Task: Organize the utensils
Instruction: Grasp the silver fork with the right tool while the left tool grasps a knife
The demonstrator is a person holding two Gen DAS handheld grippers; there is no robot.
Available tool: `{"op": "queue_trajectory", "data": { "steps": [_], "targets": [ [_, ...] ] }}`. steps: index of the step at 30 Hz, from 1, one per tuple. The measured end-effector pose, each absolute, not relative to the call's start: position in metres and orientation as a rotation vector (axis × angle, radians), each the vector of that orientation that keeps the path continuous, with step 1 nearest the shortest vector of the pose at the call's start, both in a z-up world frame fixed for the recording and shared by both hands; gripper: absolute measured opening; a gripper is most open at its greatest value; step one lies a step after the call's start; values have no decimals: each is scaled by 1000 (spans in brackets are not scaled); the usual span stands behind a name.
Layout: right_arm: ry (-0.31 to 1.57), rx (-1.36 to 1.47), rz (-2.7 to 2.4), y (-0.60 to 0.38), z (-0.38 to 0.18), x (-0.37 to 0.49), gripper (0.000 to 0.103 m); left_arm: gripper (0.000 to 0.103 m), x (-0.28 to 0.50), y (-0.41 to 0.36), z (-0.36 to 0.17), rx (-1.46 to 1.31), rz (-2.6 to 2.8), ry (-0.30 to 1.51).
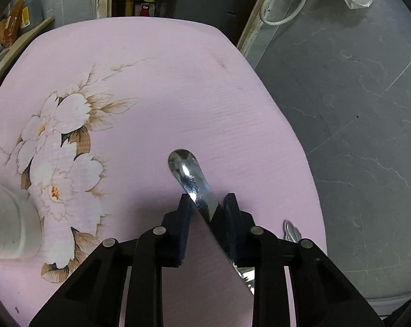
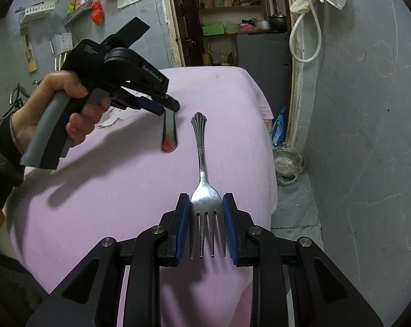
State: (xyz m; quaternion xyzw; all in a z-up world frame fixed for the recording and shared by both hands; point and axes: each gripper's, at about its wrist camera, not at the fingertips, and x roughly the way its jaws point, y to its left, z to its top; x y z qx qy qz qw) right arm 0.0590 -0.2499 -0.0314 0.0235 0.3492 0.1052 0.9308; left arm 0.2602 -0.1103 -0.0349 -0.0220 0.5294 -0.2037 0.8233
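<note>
While right gripper (image 2: 206, 212) clamps fork (image 2: 202, 179), table edge (image 2: 270, 163) near.

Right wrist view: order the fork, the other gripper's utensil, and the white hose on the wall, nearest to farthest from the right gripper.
1. Fork: between the jaws of the right gripper, handle pointing away.
2. Utensil in the left gripper: ahead and left, over the pink cloth.
3. White hose: far upper right, hanging on the wall.
</note>
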Motion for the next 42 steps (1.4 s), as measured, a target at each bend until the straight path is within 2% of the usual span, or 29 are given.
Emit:
{"op": "queue_trajectory", "data": {
  "steps": [10,13,24,27,29,33,38,42],
  "targets": [
    [741,16,235,-246,-30,71,23,14,229,-75,-35,34,-446,1109],
    [750,7,259,-241,-31,74,23,3,218,-52,-34,-20,-445,1144],
    [774,-63,289,-216,-29,84,23,0,188,-31,-31,-117,-502,1112],
    [765,-79,257,-218,-27,88,23,4,193,-41,-27,-84,-504,1091],
    [761,-76,248,-220,-26,91,23,11,199,-50,-27,-51,-486,1089],
    [753,-62,247,-223,-25,95,23,17,218,-69,-31,37,-437,1098],
    [744,-78,258,-222,-24,101,23,29,226,-96,-35,212,-390,1106],
    [741,-68,270,-223,-26,99,23,28,234,-101,-37,230,-401,1120]
  ]
}}
